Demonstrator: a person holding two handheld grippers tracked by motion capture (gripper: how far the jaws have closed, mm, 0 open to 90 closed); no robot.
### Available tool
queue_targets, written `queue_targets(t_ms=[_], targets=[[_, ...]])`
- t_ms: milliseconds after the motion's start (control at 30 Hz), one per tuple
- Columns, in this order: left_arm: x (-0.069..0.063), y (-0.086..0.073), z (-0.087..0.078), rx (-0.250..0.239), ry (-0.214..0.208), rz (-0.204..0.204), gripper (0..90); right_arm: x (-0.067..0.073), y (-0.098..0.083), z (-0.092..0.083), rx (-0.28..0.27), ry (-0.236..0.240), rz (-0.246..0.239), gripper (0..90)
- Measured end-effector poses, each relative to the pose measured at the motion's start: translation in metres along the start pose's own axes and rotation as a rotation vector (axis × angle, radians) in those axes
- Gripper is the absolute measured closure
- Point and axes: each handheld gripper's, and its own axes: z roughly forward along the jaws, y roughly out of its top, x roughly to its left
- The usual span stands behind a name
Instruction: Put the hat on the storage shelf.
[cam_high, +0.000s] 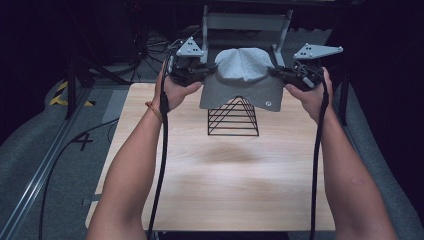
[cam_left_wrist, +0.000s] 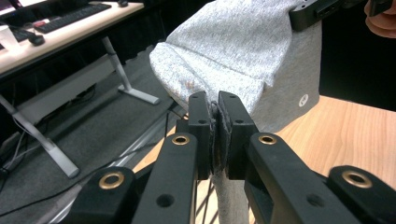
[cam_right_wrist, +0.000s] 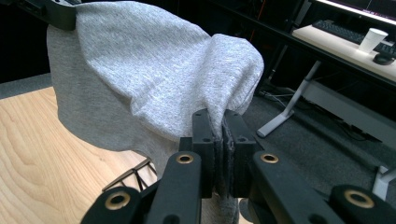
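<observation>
Cap (cam_high: 243, 75), grey, hangs in the air between the two tools above the far part of the surface (cam_high: 220, 170), directly over a black wire rack (cam_high: 233, 117) that stands on the wood. Its brim points toward the person and bears a small round logo near its right corner. The left tool (cam_high: 202, 71) is clamped on the cap's left edge; in the left gripper view the two black jaws stand together with a fold of grey cloth pinched between them (cam_left_wrist: 217, 133). The right tool (cam_high: 277, 72) is clamped on the cap's right edge, and the right gripper view shows the same close pinch on the fabric (cam_right_wrist: 220, 149), with the crown bulging above it. Both hands are held at about the same height, one to each side of the cap, and the cloth is stretched lightly between them. The cap does not touch the surface; whether it touches the rack's peak cannot be told.
</observation>
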Motion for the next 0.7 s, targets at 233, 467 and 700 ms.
queue_targets(t_ms=[233,467,700], targets=[[0.003,-0.009,0.006,0.011,-0.004,-0.015,84.7,0.001,-0.009,0.004,0.021,0.004,0.003,85.2],[0.001,-0.031,0.026,0.069,-0.014,-0.029,84.7,0.003,-0.032,0.020,0.068,0.018,0.010,85.2],[0.000,-0.058,0.046,0.101,-0.031,-0.076,84.6,0.006,-0.058,0.035,0.103,0.035,0.031,85.2]])
